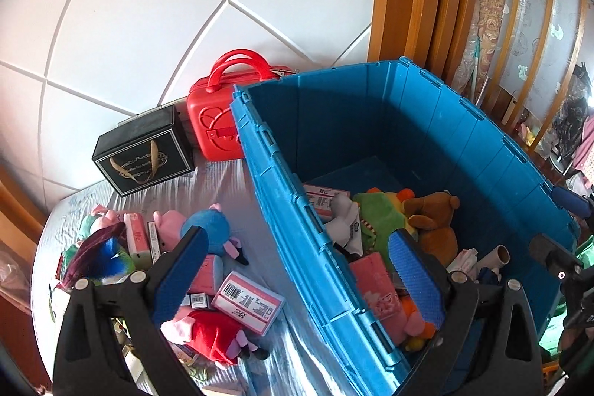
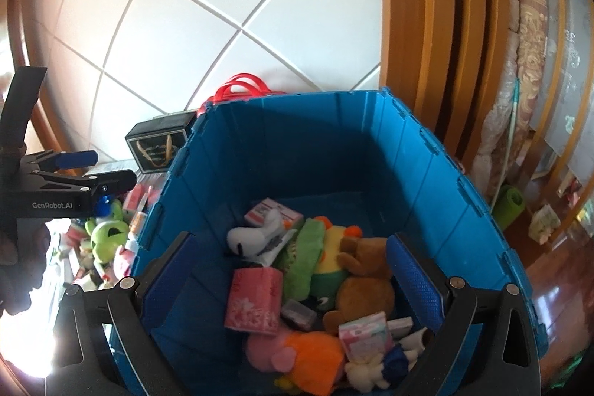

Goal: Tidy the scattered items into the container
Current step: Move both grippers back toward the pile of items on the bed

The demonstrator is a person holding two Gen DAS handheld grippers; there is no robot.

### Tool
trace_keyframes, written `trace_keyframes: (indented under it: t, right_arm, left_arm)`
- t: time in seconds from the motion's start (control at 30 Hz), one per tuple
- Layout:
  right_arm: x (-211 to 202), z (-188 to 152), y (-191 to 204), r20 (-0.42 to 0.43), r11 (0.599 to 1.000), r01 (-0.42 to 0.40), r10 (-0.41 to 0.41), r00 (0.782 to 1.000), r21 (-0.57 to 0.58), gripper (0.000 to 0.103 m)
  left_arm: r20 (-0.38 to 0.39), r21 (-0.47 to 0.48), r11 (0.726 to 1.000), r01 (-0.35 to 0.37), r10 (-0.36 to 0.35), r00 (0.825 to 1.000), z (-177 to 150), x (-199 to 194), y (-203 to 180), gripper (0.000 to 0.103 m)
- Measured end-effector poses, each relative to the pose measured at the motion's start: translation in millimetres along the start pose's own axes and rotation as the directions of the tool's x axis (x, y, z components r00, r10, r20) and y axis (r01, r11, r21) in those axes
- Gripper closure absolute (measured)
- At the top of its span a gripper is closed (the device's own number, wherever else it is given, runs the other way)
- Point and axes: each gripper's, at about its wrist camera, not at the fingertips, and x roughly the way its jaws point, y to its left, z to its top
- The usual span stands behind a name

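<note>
Blue crate is half full of plush toys; right gripper hovers over it, left gripper straddles its rim, both spread wide, empty.

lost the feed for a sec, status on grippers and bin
Left gripper open, empty, straddling the bin wall. Right gripper open, empty, over blue bin. Toys left outside. Nothing blocking.

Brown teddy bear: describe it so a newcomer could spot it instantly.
Look inside the big blue plastic crate, among the toys on its floor. The brown plush teddy bear lies beside the green-and-yellow plush toy; it is the only brown plush in the crate.
</note>
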Motion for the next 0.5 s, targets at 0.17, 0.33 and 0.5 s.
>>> trace_keyframes:
  t: [0.17, 0.33, 0.5]
  right_arm:
    - [0.4, 2.6, 39.2, 0.001, 0.999, -0.024, 0.024, 1.0, -0.044, 0.001]
    - [6.9, 3.5, 81.8, -0.013, 0.995, -0.053, 0.052, 0.999, -0.085, 0.001]
    - [14.9, 3.7, 129.8, -0.028, 0.988, -0.085, 0.082, 0.996, -0.129, 0.001]
  left_arm:
    - [0.005, -0.046, 0.999, -0.027, 0.028, 1.0, -23.6, -13.0, 39.4, 0.004]
    - [-0.013, -0.107, 0.992, -0.061, 0.06, 0.998, -51.1, -21.7, 86.5, 0.004]
    - [-0.031, -0.165, 0.981, -0.102, 0.098, 0.995, -81.1, -29.2, 138.3, 0.004]
